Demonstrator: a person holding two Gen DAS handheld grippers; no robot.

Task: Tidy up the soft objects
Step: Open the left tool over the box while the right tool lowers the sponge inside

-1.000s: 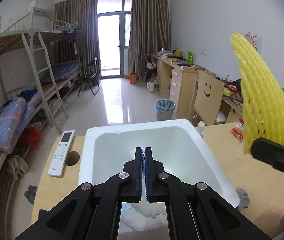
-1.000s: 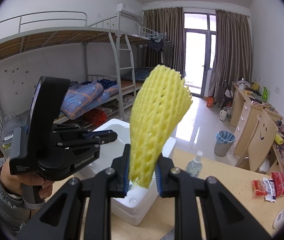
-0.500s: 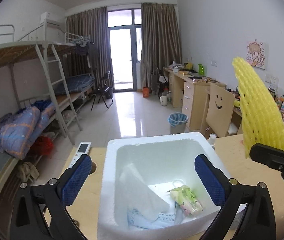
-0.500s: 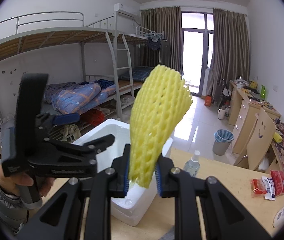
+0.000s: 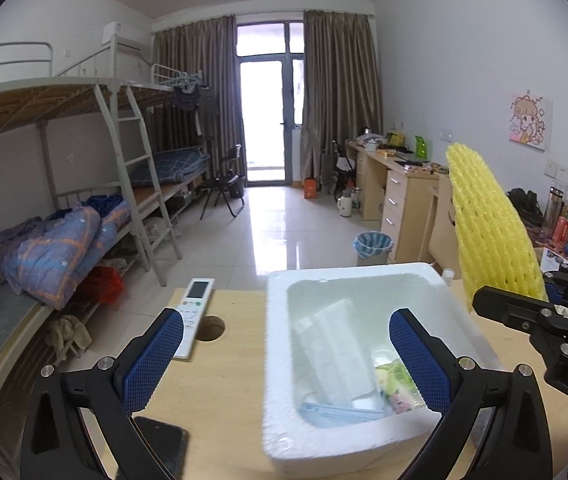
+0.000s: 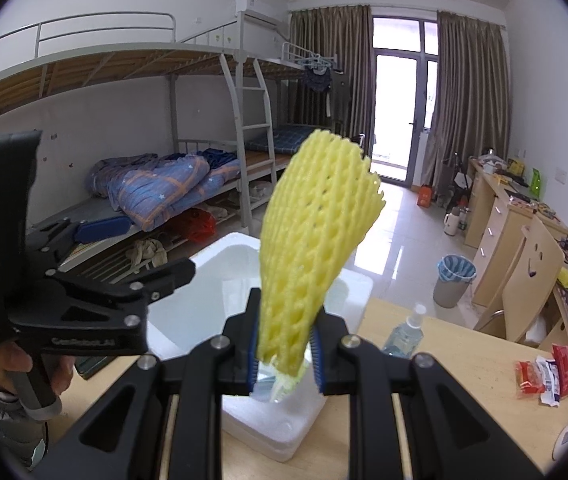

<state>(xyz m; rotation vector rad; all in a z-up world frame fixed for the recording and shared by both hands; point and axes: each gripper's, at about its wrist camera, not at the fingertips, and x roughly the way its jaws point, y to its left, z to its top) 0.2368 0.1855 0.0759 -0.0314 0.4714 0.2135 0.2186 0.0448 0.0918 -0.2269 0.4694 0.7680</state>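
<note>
A white foam box (image 5: 280, 360) stands on the wooden table and holds a white wipes pack (image 5: 335, 348), a blue-edged face mask (image 5: 335, 414) and a green packet (image 5: 399, 384). My left gripper (image 5: 284, 356) is open and empty above the box's left half. My right gripper (image 6: 284, 354) is shut on a yellow foam net sleeve (image 6: 315, 236) and holds it upright over the box (image 6: 240, 268). The sleeve also shows in the left wrist view (image 5: 491, 236), at the box's right side.
A white remote (image 5: 195, 316) and a cable hole (image 5: 208, 323) lie left of the box, a black phone (image 5: 164, 452) at the near edge. A spray bottle (image 6: 405, 332) and red snack packets (image 6: 543, 372) lie to the right. Bunk beds, desks and a bin stand beyond.
My left gripper has opened from shut, dropped the white pack into the box and drawn back to the left. My right gripper still holds the yellow sleeve, nearly still.
</note>
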